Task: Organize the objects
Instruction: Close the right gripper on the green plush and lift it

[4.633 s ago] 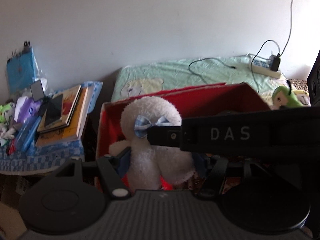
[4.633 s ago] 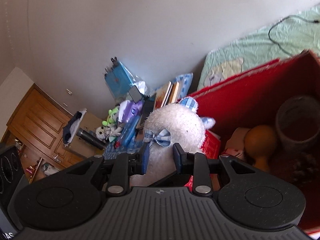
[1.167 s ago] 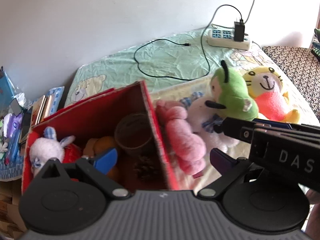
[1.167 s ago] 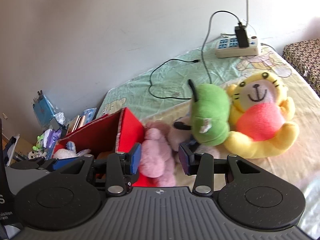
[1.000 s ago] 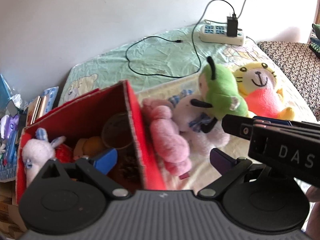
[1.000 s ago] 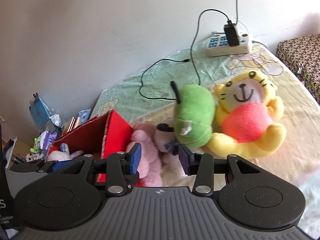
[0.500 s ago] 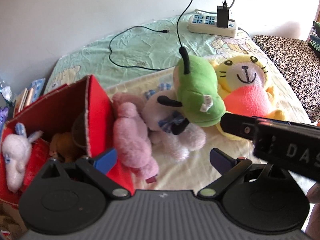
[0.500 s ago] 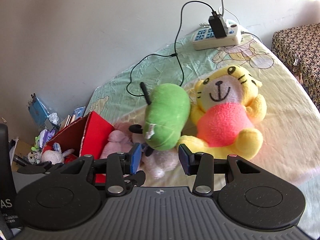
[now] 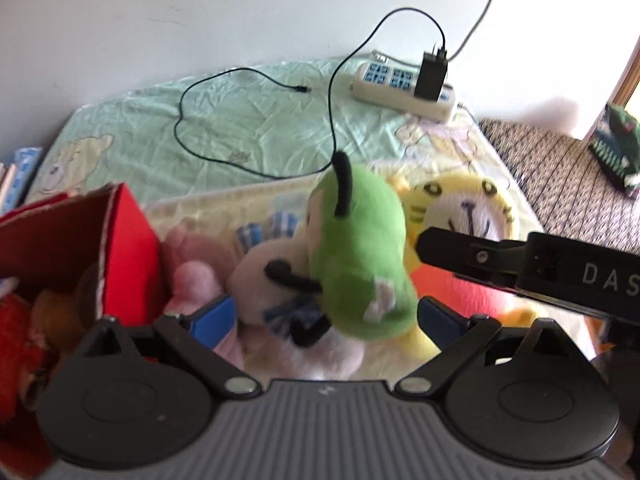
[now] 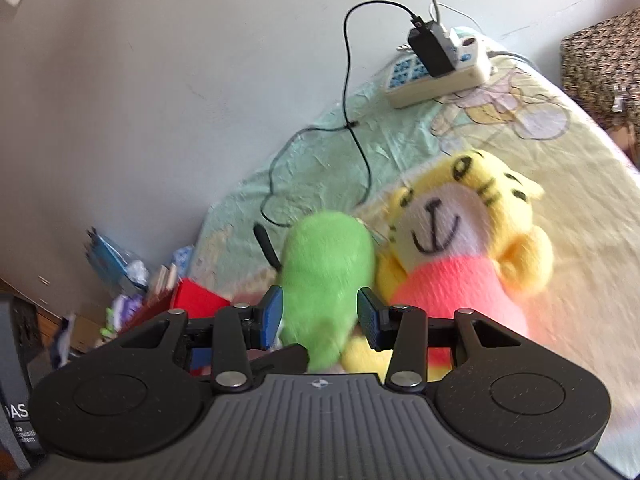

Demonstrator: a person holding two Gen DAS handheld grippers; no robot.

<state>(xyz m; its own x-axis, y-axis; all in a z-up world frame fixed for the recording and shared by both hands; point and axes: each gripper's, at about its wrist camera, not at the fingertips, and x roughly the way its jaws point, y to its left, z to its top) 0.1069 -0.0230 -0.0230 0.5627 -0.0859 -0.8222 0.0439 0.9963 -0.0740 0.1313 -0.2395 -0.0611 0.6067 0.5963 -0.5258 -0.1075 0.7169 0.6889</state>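
Observation:
A green plush toy (image 10: 324, 276) lies on the bed on top of a pale lilac plush (image 9: 272, 280), beside a yellow tiger plush (image 10: 460, 236). My right gripper (image 10: 320, 316) is open, its blue pads on either side of the green toy's lower end. The left gripper (image 9: 326, 320) is open too, held wide in front of the green plush toy (image 9: 360, 264) and the lilac one. A pink plush (image 9: 192, 276) leans against the red box (image 9: 132, 240), which holds a red and an orange item. The right tool's black body (image 9: 560, 276) crosses in front of the yellow tiger plush (image 9: 460, 208).
A white power strip (image 9: 400, 84) with a black charger and a looping black cable (image 9: 256, 168) lies on the green sheet near the wall. A dark patterned cushion (image 9: 560, 184) lies to the right. Books and clutter (image 10: 120, 272) sit past the red box (image 10: 196, 296).
Both grippers have swung from the red box toward the plush pile and closed in. The white bow-tie plush the right gripper held earlier now lies in the box. The green toy now sits between the right pads.

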